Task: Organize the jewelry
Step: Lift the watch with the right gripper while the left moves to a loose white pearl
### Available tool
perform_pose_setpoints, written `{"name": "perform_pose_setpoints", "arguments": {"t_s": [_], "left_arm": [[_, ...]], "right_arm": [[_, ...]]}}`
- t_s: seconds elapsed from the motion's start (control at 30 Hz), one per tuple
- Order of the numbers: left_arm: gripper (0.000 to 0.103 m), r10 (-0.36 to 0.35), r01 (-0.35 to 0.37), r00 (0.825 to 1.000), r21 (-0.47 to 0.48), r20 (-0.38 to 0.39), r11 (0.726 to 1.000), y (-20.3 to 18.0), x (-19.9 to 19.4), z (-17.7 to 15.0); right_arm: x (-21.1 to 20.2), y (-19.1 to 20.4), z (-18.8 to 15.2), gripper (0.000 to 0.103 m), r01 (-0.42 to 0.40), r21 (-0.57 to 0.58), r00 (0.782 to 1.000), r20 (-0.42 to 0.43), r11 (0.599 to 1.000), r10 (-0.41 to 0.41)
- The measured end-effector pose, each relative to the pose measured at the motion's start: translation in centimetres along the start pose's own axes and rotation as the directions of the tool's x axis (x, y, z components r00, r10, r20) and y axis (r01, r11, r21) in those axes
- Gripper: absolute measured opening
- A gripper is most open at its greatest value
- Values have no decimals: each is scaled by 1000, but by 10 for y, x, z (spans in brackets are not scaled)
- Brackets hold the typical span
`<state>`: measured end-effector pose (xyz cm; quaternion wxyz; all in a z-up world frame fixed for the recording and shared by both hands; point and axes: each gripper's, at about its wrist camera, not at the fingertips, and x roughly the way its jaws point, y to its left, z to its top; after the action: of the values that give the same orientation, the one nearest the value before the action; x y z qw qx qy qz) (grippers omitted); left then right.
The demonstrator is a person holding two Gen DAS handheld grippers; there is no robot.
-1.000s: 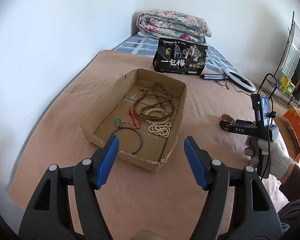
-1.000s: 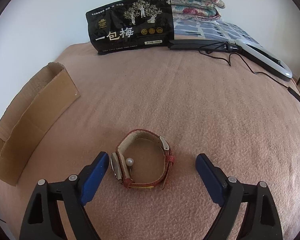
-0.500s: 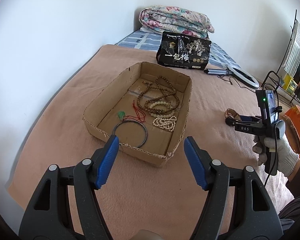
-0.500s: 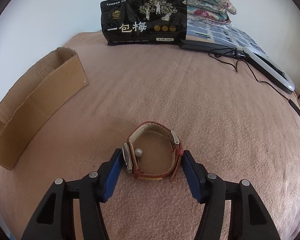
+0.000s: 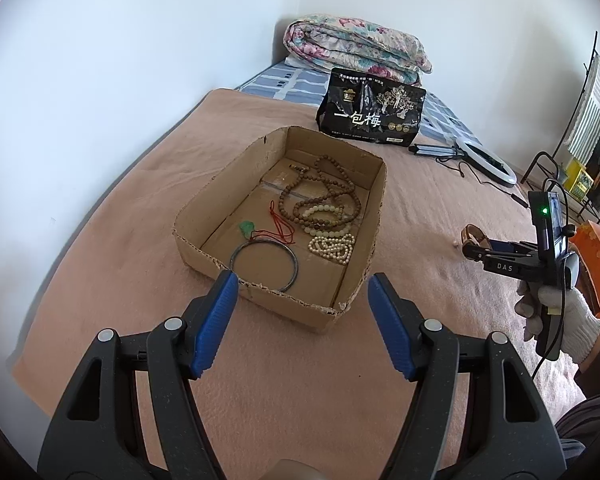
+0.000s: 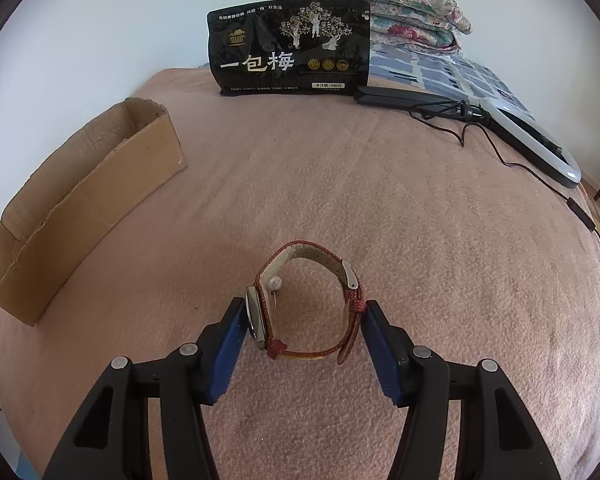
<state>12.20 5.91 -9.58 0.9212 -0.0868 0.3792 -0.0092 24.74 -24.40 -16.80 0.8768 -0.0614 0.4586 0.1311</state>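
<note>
The watch (image 6: pixel 306 312) with its red strap stands on edge on the pink blanket (image 6: pixel 420 220), caught between the blue pads of the right gripper (image 6: pixel 305 316). One pad presses the flat metal case, the other presses the strap near its loop, so the jaws are partly closed and clamped on the watch. A small pearl pin (image 6: pixel 275 282) sits inside the strap loop, just past the case. Ahead of this gripper and off to its left lies the cardboard box (image 6: pixel 84 208), well apart from the watch. Farther ahead stands a black snack bag (image 6: pixel 290 48), with a ring light (image 6: pixel 540 148) and its cable to the right.

The left gripper (image 5: pixel 300 292) hangs above the near wall of the box with its jaws standing wide and nothing between them. Inside the box, just beyond its fingers, lie a metal bangle (image 5: pixel 265 264), a green pendant on red cord (image 5: pixel 247 228), white bead bracelets (image 5: pixel 332 243) and a long brown bead necklace (image 5: pixel 320 196). To its right a gloved hand (image 5: pixel 556 312) holds the right gripper.
</note>
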Motion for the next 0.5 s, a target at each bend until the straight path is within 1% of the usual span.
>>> {"name": "perform_pose_setpoints", "arguments": {"t_s": [0.13,0.3,0.5], "left_arm": [[70,-1,1,1000,-5,7,1000,1,-6,-2],[70,-9,10,1000,-24,12,1000,3,-10,-3],[70,-13,14,1000,-30,13,999,5,-15,-4]], "right_arm": [[-18,-8,-2,60,-5,30,1000,22,1000,5],[-38,-22,-4,60,-21,94,999,49,995,17],[-53,-26,-4,60,-27,121,997,70,992,18]]}}
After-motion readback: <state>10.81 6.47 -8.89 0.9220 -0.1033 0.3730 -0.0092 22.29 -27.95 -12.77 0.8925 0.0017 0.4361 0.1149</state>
